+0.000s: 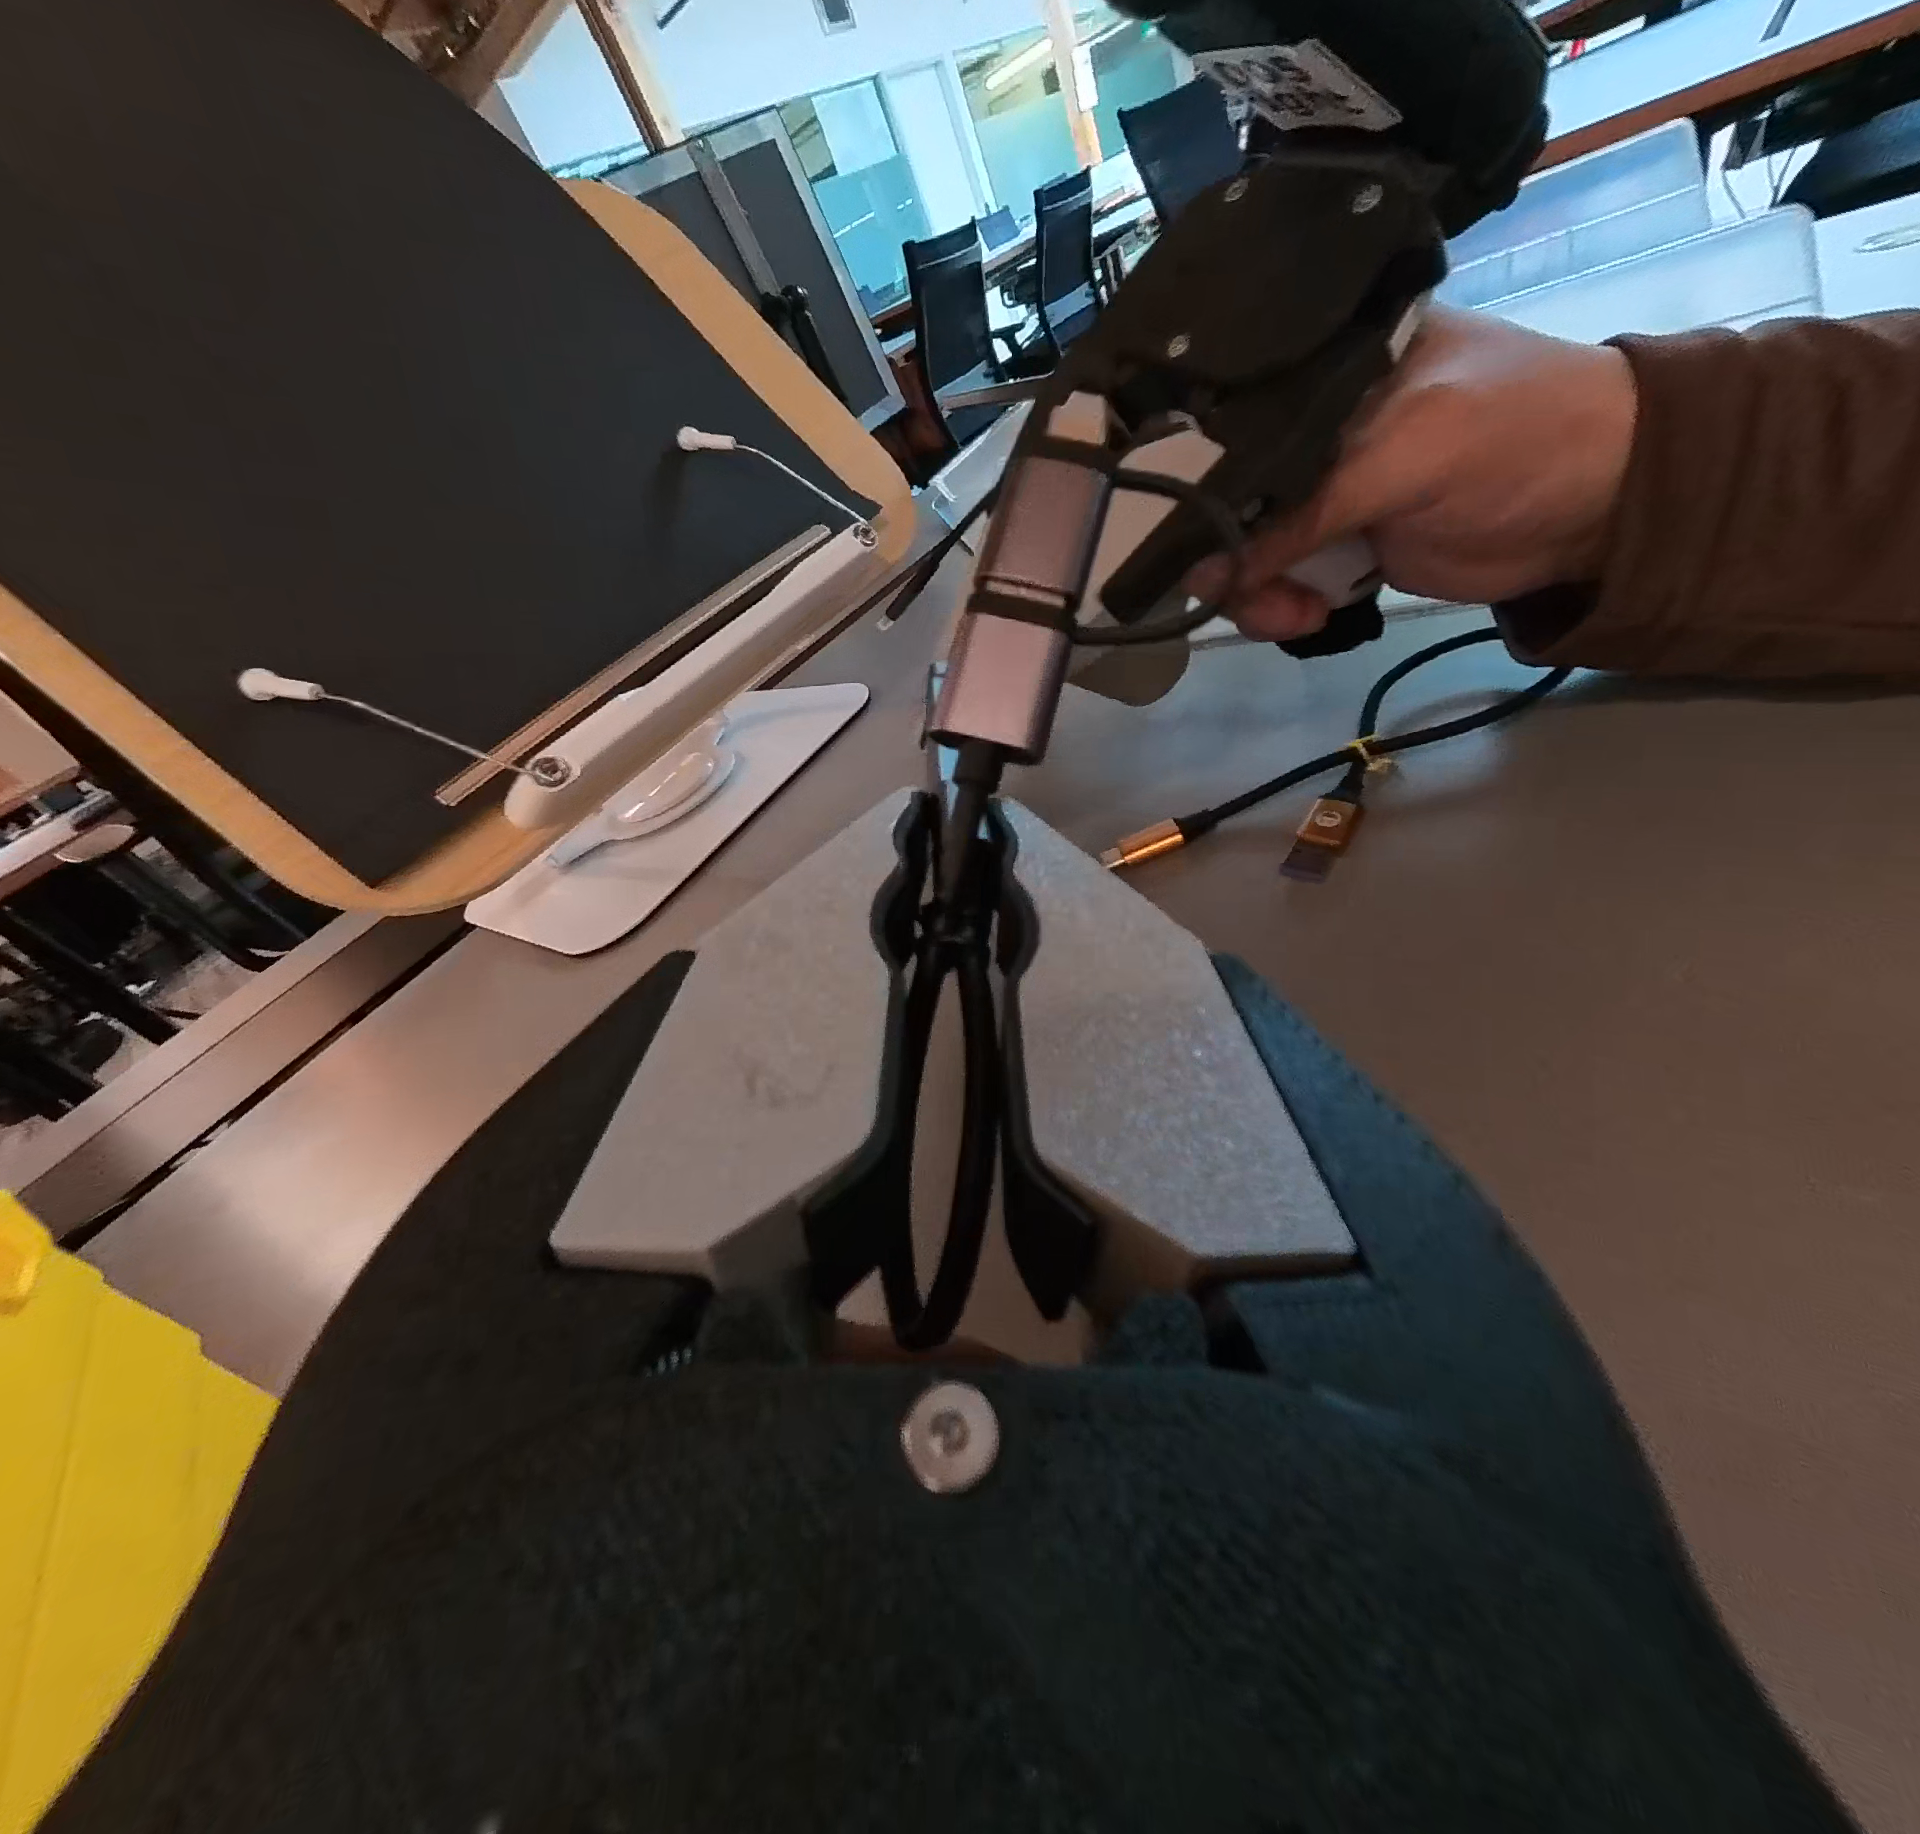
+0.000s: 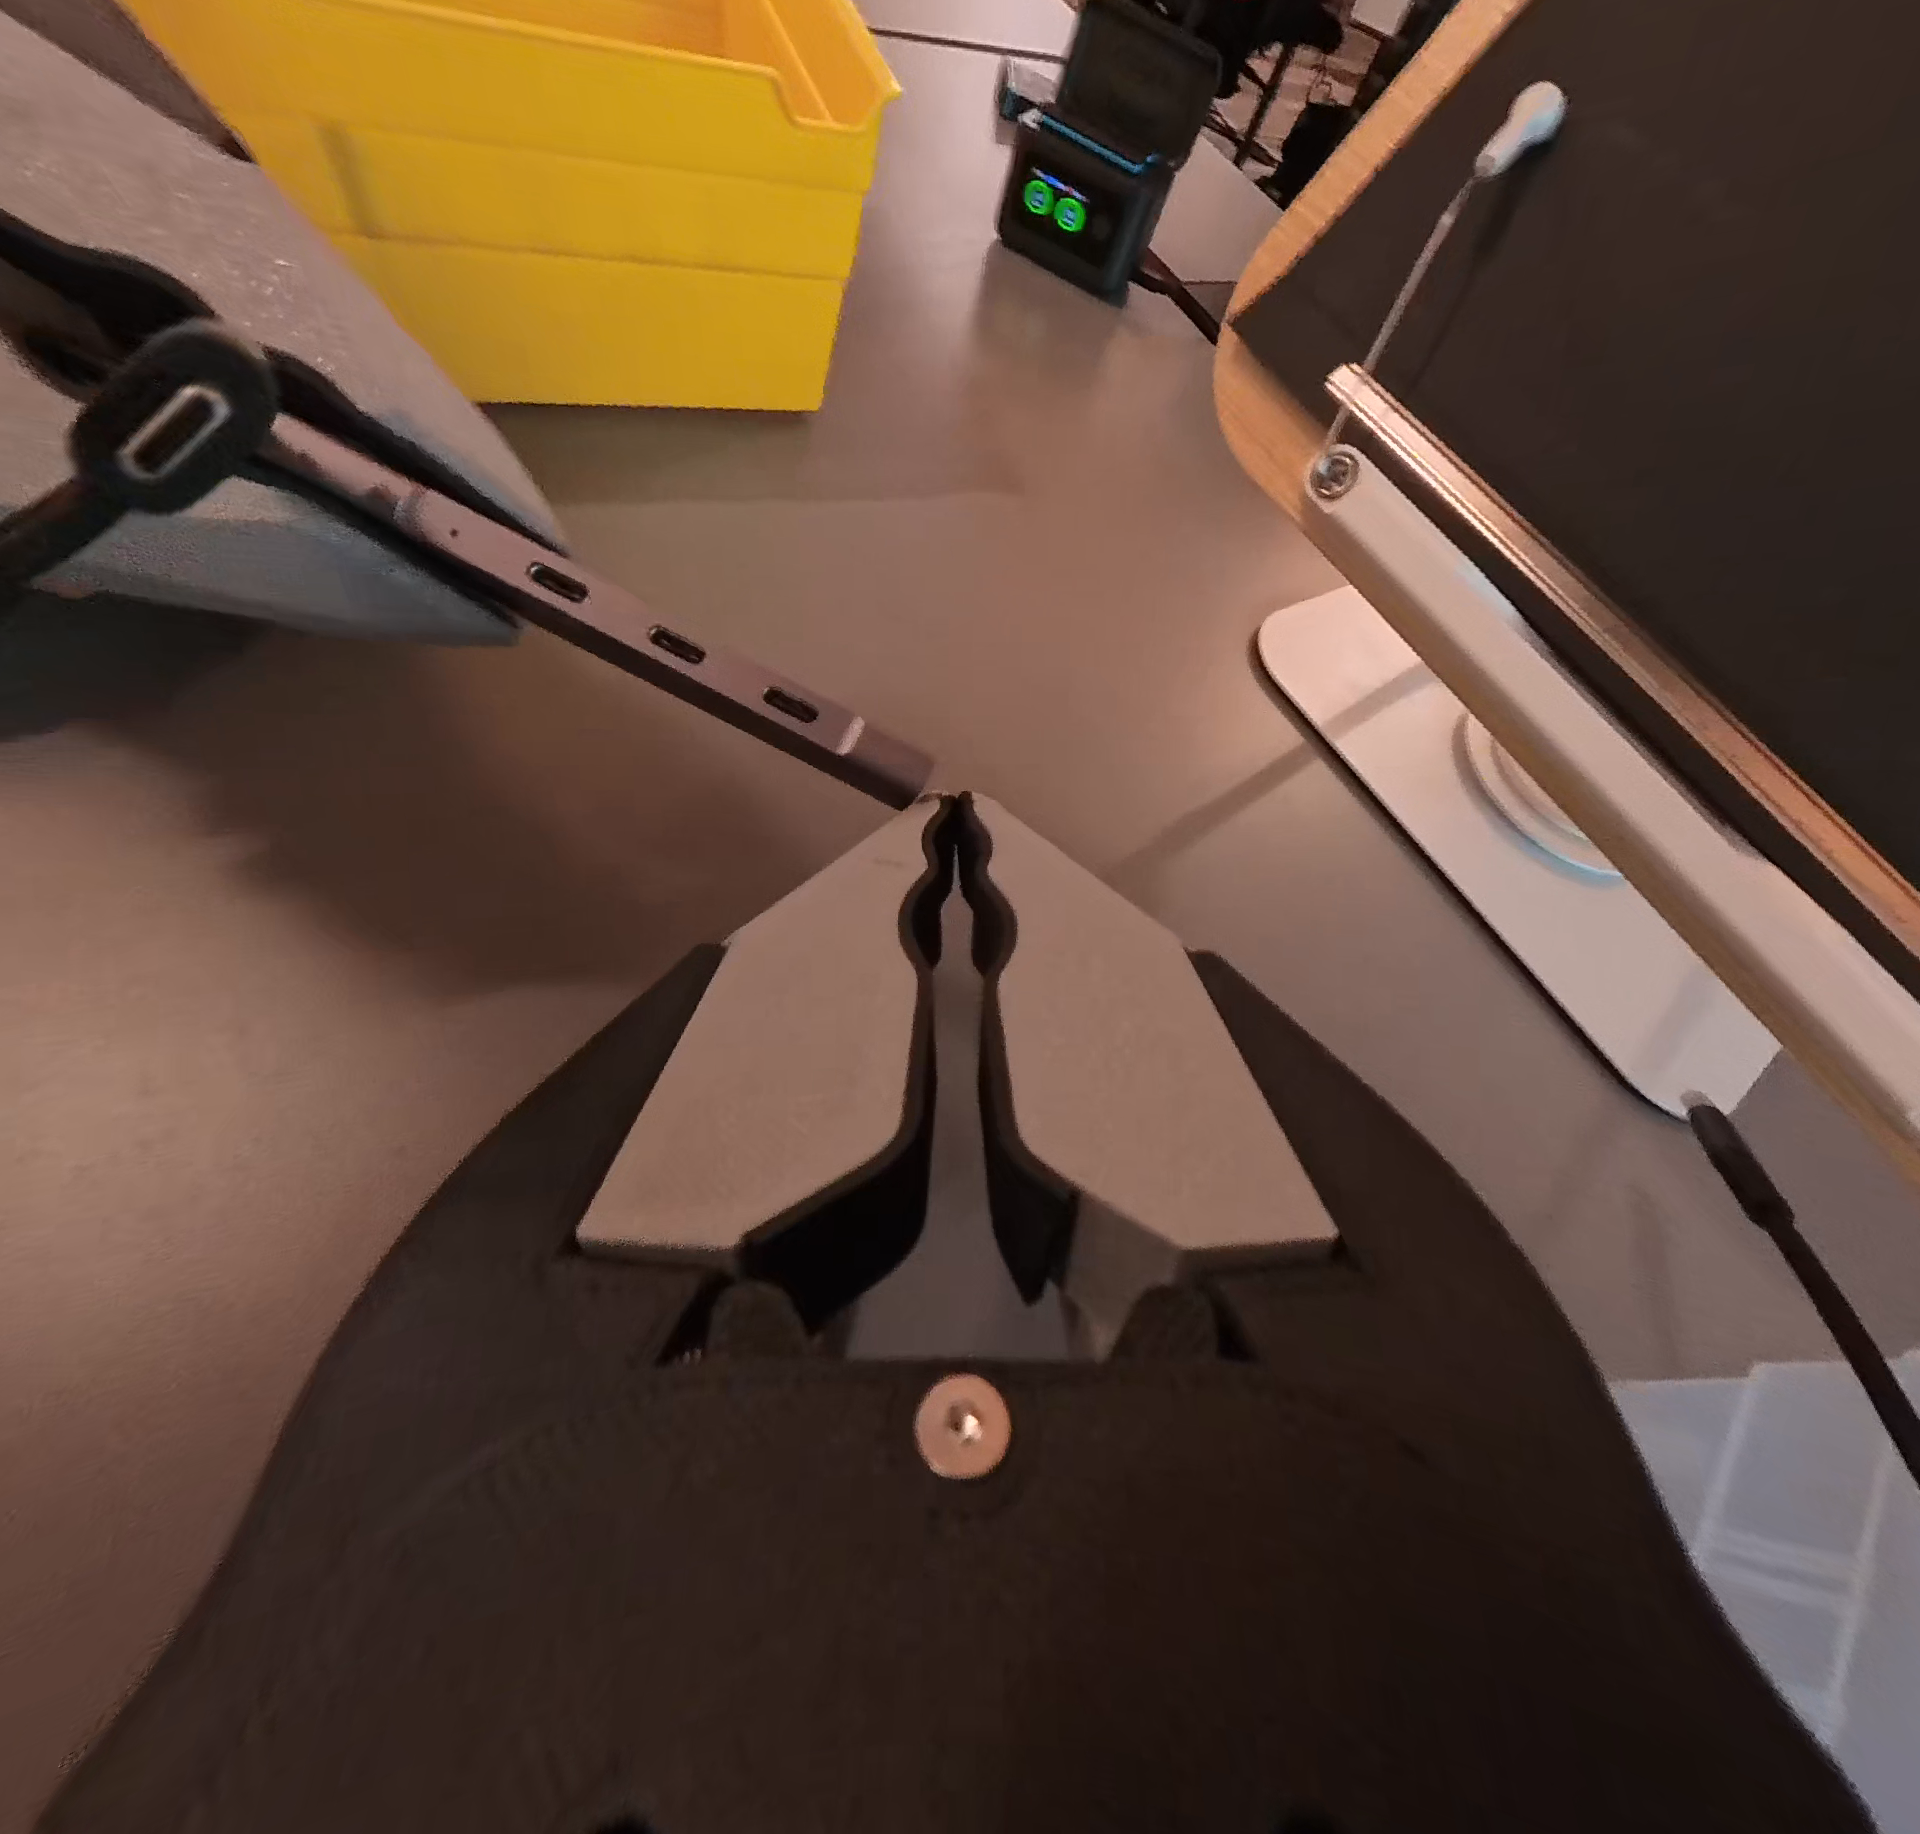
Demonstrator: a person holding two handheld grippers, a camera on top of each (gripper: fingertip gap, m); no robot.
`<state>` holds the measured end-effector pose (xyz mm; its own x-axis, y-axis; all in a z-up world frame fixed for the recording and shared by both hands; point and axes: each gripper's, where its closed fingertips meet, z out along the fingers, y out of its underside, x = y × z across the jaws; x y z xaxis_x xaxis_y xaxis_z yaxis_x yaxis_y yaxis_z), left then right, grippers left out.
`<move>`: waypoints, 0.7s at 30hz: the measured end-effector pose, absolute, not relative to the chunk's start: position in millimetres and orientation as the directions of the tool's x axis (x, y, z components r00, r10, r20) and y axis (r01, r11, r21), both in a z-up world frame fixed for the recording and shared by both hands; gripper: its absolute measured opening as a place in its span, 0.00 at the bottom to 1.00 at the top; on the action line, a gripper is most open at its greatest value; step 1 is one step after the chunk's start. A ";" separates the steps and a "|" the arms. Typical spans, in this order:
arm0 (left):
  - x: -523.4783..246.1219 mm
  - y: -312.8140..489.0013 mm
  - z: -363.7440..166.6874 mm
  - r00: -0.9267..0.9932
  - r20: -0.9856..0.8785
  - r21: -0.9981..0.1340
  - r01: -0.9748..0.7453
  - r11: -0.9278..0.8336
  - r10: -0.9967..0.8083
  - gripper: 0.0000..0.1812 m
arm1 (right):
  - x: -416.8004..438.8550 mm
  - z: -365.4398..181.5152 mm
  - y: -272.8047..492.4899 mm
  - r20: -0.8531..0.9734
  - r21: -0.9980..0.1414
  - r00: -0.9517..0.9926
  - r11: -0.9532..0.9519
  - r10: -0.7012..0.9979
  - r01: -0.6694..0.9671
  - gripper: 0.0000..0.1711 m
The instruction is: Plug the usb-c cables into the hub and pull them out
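The grey metal hub (image 1: 1023, 589) hangs in the air between both grippers; in the right wrist view it (image 2: 644, 631) shows three empty USB-C ports along its edge. My left gripper (image 1: 961, 808) is shut on the hub's own looped black cable (image 1: 951, 1109), just below the hub body. That cable's plug (image 2: 171, 428) faces the right camera. My right gripper (image 2: 956, 808) is shut, its tips touching the hub's far end; it also shows in the left wrist view (image 1: 1091, 413). Two loose cables with gold plugs (image 1: 1153, 842) lie on the table.
A black board with a wood rim (image 1: 416, 382) stands on a white base (image 2: 1455, 849) close by. A yellow bin (image 2: 582, 174) sits behind the left gripper. A small device with green lights (image 2: 1081, 205) stands farther back. A hand in a brown sleeve (image 1: 1455, 485) holds the right gripper.
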<state>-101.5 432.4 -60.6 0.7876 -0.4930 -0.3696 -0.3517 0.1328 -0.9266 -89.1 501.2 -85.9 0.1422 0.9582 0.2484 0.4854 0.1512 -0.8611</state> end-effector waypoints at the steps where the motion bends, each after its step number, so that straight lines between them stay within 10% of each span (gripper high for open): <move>1: -100.6 431.9 -60.8 0.786 -0.364 -0.929 -0.347 0.131 -0.500 0.04 | -89.1 -85.7 498.4 0.252 -0.860 0.124 0.164 0.960 0.483 0.00; 14: -114.2 438.5 -60.9 0.804 -0.406 -0.910 -0.401 0.109 -0.435 0.04 | -87.9 -76.0 495.7 0.102 -0.905 0.160 0.025 0.982 0.424 0.00; 21: -127.3 445.6 -70.9 0.640 -0.738 -0.674 -0.719 0.171 -0.217 0.04 | -56.6 -86.4 486.5 -0.006 -0.886 0.213 -0.104 0.977 0.452 0.00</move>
<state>-127.3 445.6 -70.9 0.6396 -0.2166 -0.7376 -0.7190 0.1709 -0.6737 -56.6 486.5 -86.4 0.2126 0.9771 -0.0058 0.4519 -0.1036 -0.8861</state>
